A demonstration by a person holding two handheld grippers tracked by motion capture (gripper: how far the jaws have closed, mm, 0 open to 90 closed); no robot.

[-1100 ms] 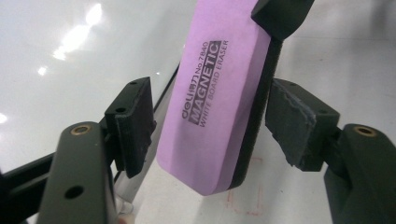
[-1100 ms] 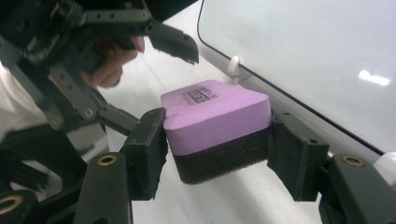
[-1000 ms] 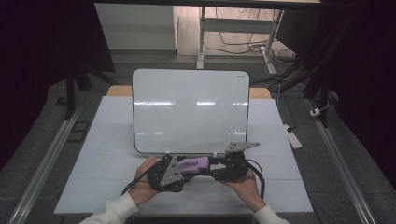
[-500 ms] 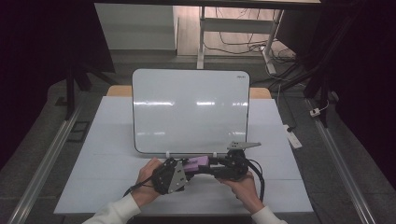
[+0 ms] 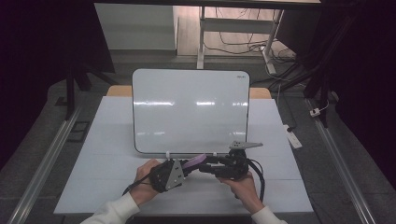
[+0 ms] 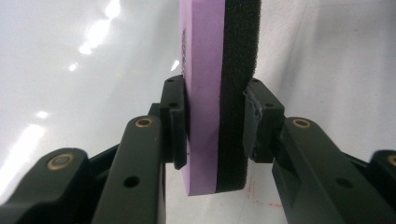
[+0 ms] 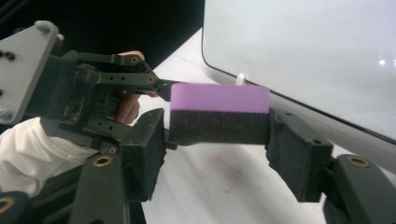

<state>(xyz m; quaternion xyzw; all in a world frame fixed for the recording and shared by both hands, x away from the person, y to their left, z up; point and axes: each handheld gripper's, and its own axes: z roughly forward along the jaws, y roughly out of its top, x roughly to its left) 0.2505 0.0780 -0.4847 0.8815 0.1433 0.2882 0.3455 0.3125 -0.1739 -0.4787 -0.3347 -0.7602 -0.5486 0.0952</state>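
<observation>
Your left gripper [image 5: 184,167] has just clamped its fingers [image 6: 173,122] onto the purple-and-black eraser [image 6: 217,93], held above the near tabletop [image 5: 93,154], while your right gripper [image 7: 215,144] has just been opening its fingers [image 7: 299,154] around it, so draw right clear of the whiteboard [image 5: 187,107] edge.

Eraser [image 6: 217,93]: smooth purple foam, rough black felt. Whiteboard [image 5: 190,109]: glossy. Table [image 5: 93,177]: matt white.
</observation>
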